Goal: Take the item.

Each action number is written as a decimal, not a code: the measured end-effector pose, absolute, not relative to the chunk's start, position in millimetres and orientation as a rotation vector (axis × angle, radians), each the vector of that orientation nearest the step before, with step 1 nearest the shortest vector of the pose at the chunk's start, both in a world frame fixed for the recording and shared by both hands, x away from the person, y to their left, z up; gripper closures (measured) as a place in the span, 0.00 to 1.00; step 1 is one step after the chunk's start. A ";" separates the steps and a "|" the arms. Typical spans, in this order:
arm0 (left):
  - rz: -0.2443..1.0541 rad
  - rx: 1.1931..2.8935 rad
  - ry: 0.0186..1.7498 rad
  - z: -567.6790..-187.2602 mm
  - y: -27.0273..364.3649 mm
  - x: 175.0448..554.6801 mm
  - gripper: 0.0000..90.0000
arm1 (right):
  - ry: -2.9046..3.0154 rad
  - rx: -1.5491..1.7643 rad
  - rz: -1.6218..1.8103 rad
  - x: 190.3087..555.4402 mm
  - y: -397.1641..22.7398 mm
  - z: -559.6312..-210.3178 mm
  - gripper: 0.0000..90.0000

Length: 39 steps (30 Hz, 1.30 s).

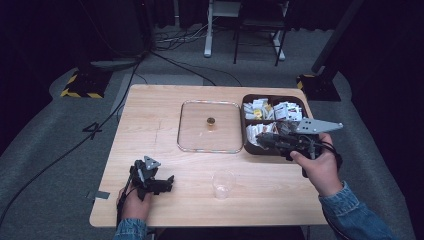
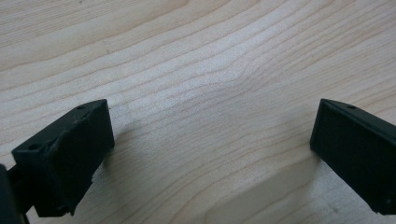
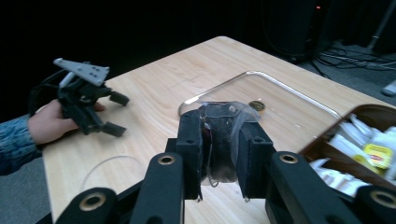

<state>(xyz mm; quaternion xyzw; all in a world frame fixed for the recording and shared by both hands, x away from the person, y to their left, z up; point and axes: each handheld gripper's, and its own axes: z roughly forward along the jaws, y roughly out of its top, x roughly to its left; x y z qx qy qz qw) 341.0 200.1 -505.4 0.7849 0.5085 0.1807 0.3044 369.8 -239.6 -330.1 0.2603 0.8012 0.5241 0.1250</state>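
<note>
**Bright Table, Black Surround**

Lit from overhead: pale wooden table (image 1: 150,125) bright, room edges sunk into near-black along the left and right of the high view. Soft and low in detail throughout. In the left gripper view, blurred black jaws close up, with soft shadows cast on the grain beneath. In the right gripper view, near arms out of focus, backdrop black in the upper left.

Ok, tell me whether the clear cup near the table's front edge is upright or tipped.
Upright. In the high view the clear plastic cup stands on the table with its round rim facing up, apart from both grippers.
</note>
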 end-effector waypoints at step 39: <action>0.481 2.077 1.349 -505.5 199.9 341.5 0.00 | 2.583 0.538 1.537 338.5 -162.6 -371.9 0.82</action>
